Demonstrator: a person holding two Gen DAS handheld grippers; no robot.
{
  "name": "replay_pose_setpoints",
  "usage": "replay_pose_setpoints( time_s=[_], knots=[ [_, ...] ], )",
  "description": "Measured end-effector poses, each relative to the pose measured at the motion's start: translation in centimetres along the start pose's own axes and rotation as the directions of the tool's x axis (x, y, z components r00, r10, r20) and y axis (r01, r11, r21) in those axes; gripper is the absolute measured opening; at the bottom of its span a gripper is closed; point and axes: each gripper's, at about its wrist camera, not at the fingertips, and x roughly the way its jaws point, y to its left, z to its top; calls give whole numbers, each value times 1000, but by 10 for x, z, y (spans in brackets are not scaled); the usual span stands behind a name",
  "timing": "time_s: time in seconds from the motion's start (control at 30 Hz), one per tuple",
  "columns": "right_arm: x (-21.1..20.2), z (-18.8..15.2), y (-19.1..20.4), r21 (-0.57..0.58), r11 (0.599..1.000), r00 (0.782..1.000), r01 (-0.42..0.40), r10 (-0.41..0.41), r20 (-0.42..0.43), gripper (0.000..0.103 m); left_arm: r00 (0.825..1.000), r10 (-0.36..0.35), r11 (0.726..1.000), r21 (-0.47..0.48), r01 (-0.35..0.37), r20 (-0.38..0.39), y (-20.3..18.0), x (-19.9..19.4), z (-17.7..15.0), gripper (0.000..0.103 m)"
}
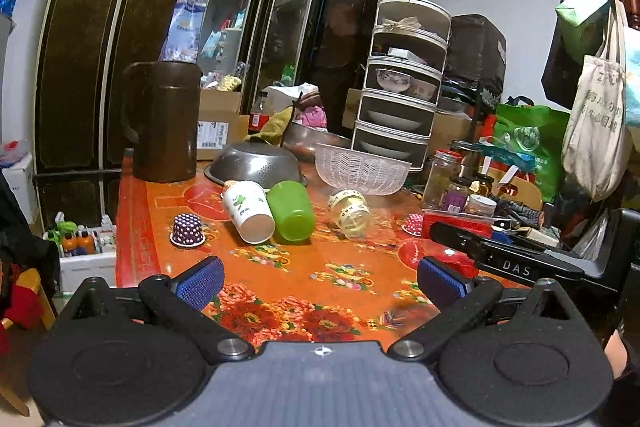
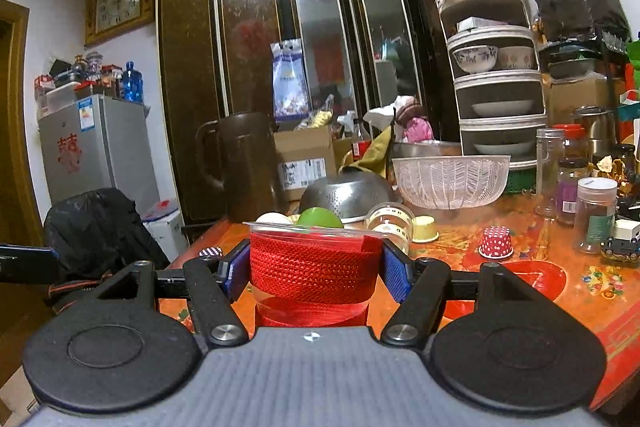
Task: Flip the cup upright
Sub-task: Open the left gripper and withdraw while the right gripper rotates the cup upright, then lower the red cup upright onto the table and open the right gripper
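My right gripper (image 2: 316,267) is shut on a clear plastic cup wrapped in red mesh (image 2: 314,267), held upright with its rim up, just above the orange floral table (image 2: 580,291). In the left wrist view the same cup (image 1: 456,227) and right gripper (image 1: 448,231) show at the right. My left gripper (image 1: 320,279) is open and empty over the table's near edge. A white paper cup (image 1: 248,211), a green cup (image 1: 291,211) and a clear cup with yellow print (image 1: 350,211) lie on their sides ahead.
A purple dotted cupcake cup (image 1: 187,229) and a red dotted one (image 2: 496,241) stand upside down. A steel colander (image 1: 254,163), white basket (image 1: 362,169), brown jug (image 1: 164,123), jars (image 2: 596,215) and a tiered dish rack (image 1: 404,83) crowd the back.
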Motion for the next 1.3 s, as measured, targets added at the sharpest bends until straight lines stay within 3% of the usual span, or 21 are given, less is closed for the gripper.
replay_pose_setpoints(
  time_s=[0.23, 0.37, 0.73, 1.0, 1.3],
  knots=[
    [-5, -30, 10, -45, 999, 988, 17, -11, 152, 68, 999, 9, 1000, 25, -10, 40, -7, -5, -7, 103],
    [-2, -62, 24, -154, 981, 957, 121, -74, 281, 69, 1000, 8, 1000, 5, -9, 27, -4, -2, -10, 103],
    [8, -82, 29, -156, 984, 952, 90, -40, 302, 69, 1000, 13, 1000, -11, -13, 22, -3, 0, -17, 103],
    [16, -83, 30, -171, 982, 968, 83, -39, 248, 69, 1000, 23, 1000, -20, -23, 4, -2, 5, -19, 103],
    [17, -86, 34, -184, 979, 970, 84, -38, 240, 71, 1000, 21, 1000, -21, -22, -2, -2, 7, -21, 103]
  ],
)
